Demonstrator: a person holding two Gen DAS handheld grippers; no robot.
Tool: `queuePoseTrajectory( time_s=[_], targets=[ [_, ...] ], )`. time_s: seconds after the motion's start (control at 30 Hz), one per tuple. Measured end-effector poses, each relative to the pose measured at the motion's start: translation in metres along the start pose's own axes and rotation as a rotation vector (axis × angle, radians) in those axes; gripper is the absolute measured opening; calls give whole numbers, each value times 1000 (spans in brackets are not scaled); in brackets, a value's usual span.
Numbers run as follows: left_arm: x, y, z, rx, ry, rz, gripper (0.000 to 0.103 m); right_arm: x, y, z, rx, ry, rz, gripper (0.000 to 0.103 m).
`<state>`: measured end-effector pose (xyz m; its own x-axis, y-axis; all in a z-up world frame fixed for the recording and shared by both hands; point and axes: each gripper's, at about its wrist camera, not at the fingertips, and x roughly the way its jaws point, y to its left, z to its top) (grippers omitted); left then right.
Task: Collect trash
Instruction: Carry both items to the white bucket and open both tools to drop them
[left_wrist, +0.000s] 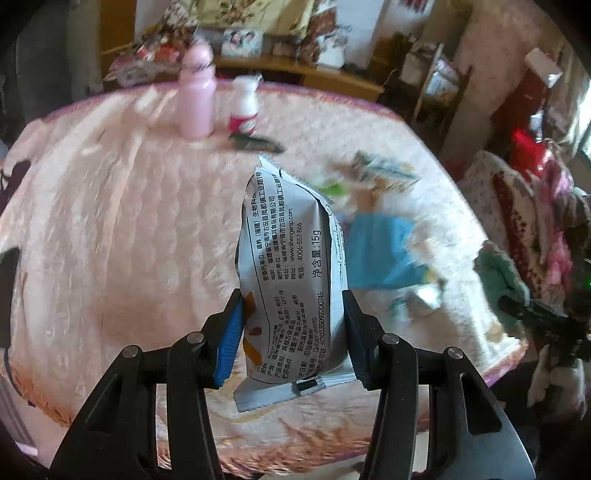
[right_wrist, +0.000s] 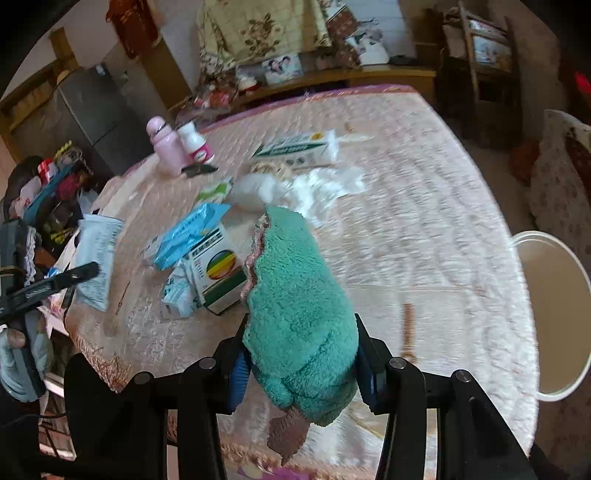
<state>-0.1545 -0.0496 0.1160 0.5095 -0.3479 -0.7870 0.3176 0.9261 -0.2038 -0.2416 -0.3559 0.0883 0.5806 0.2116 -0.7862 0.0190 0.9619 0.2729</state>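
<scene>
Your left claw (left_wrist: 293, 332) is clamping a grey snack packet (left_wrist: 291, 266) above the tabletop (left_wrist: 129, 221); your right claw (right_wrist: 301, 354) is gripping a green fleece cloth (right_wrist: 295, 295), white bin (right_wrist: 554, 314) at three o'clock.

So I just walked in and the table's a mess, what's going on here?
A person is clearing trash from the pink-clothed table with handheld tongs. The left tongs pinch a grey printed snack packet, lifted above the cloth. The right tongs grip a fluffy teal cloth. Blue wrappers, a small carton and crumpled white tissue lie on the table; a white bucket stands beside it.
</scene>
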Motion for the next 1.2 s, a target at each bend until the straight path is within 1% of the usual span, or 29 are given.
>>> queuePoseTrajectory(
  time_s=[0.1, 0.2, 0.37, 0.4, 0.47, 0.57, 0.67, 0.77, 0.8, 0.9, 0.93, 1.03, 1.07, 1.1, 1.13, 1.2],
  targets=[
    [-8, -28, 7, 43, -21, -48, 49, -14, -14, 2, 24, -27, -31, 46],
    [-3, -70, 13, 110, -14, -111, 49, -27, -32, 3, 51, -52, -83, 46],
    [17, -153, 19, 225, 26, -226, 49, -54, -80, 4, 116, -98, -208, 47],
    [25, -177, 21, 257, 35, -259, 49, -59, -91, 2, 132, -104, -233, 47],
    [37, -210, 22, 296, 48, -294, 49, -67, -114, 0, 167, -108, -282, 47],
    [61, -258, 26, 313, 85, -354, 49, -78, -153, -6, 228, -111, -333, 47],
    [87, -300, 31, 314, 112, -389, 49, -82, -189, -11, 283, -102, -374, 47],
    [115, -339, 31, 304, 144, -425, 52, -82, -218, -15, 339, -97, -387, 47],
    [122, -349, 30, 295, 152, -428, 53, -81, -227, -15, 352, -95, -395, 47],
    [149, -374, 31, 250, 190, -475, 56, -78, -245, -17, 375, -101, -414, 47],
    [156, -382, 31, 243, 201, -489, 56, -77, -249, -16, 385, -107, -412, 50],
    [175, -401, 28, 250, 237, -528, 57, -75, -258, -17, 413, -134, -429, 53],
    [177, -403, 27, 251, 247, -535, 57, -76, -260, -17, 417, -144, -435, 56],
    [178, -403, 27, 250, 252, -532, 57, -76, -259, -19, 419, -150, -439, 65],
    [178, -401, 25, 253, 250, -520, 57, -76, -259, -20, 423, -155, -441, 72],
    [178, -398, 23, 263, 245, -496, 57, -75, -259, -23, 427, -155, -433, 72]
  ],
)
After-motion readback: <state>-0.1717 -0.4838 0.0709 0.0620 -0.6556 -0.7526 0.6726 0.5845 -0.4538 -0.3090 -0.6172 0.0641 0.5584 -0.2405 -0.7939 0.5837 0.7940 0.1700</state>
